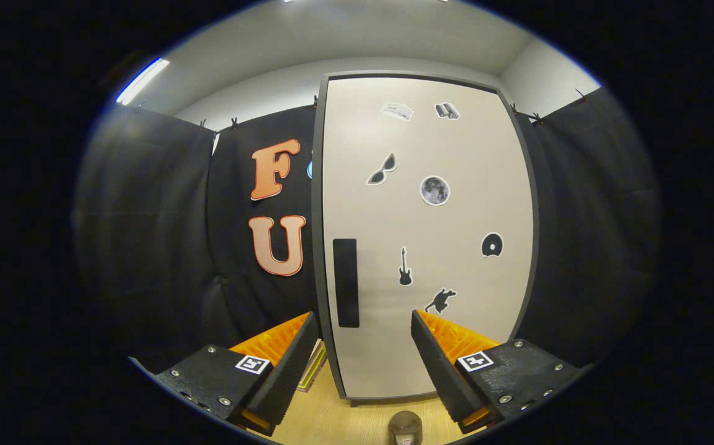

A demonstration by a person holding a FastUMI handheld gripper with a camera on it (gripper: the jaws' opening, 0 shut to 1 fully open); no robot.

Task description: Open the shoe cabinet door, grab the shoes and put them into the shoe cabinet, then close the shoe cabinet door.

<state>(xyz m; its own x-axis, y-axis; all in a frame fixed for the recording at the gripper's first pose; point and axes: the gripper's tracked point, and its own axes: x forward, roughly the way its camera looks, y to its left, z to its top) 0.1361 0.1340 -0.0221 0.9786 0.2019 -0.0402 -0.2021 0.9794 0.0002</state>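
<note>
The shoe cabinet (431, 247) stands upright straight ahead, its pale door (456, 278) shut inside a dark frame and dotted with several small stickers. A black vertical handle (346, 283) sits near the door's left edge, just beyond my left fingertip. My gripper (363, 324) is open, its fingers spread wide with nothing between them, and the lower part of the door shows in the gap. A brownish shoe (405, 428) lies on the wooden floor below and between the fingers, only partly seen.
Black cloth walls flank the cabinet on both sides. The wooden floor (344, 420) runs from the fingers to the cabinet's base. Something flat with a greenish edge (312, 369) lies on the floor left of the cabinet, behind my left finger.
</note>
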